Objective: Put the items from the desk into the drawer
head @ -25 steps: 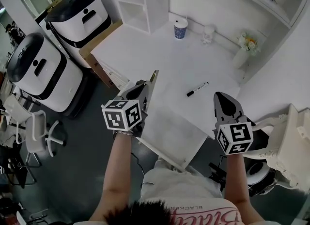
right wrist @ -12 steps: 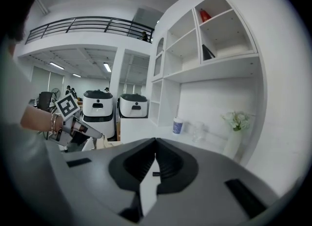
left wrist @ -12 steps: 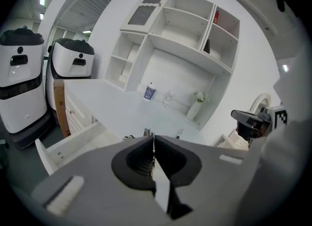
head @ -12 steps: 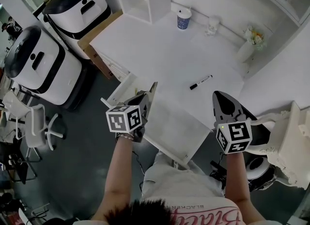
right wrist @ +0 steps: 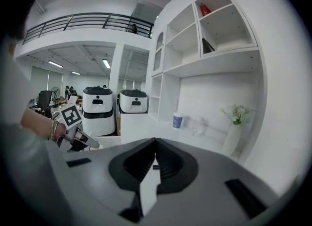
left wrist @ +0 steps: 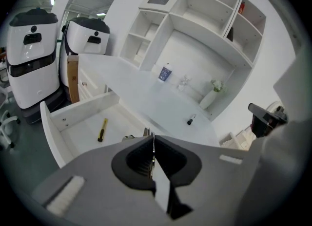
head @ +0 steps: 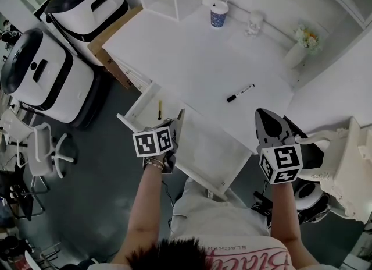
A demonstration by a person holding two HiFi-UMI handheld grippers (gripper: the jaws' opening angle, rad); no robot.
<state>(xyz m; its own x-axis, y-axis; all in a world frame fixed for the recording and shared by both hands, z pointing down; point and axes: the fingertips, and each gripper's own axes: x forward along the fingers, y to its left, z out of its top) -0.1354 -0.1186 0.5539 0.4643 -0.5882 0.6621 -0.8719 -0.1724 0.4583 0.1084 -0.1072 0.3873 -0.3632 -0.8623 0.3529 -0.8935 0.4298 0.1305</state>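
Two grippers are in view, each with its jaws pressed together and nothing between them.

Left gripper (head: 181,115) (left wrist: 153,135): it is carried on a bare forearm that rises from the lower centre of the head view, with a bracelet (head: 153,163) at the wrist. It is tilted downward, and its tips lie at the right side of the open drawer (head: 135,109) (left wrist: 53,132), close against the near edge of the desk (head: 192,59) (left wrist: 131,88).

Right gripper (head: 261,115) (right wrist: 155,140): it is held at the right of the head view, over the near right corner of the desk, pointing up-frame and close to level.

Task items: a black marker (head: 240,93) (left wrist: 191,120) lies on the desk at centre right, well apart from both grippers. A yellow-and-black tool (head: 160,110) (left wrist: 102,129) lies flat on the drawer floor, left of the left gripper.

Other items: a paper cup (head: 219,14) (right wrist: 178,120) and a vase (head: 295,54) (right wrist: 233,140) of flowers stand along the far edge of the desk.
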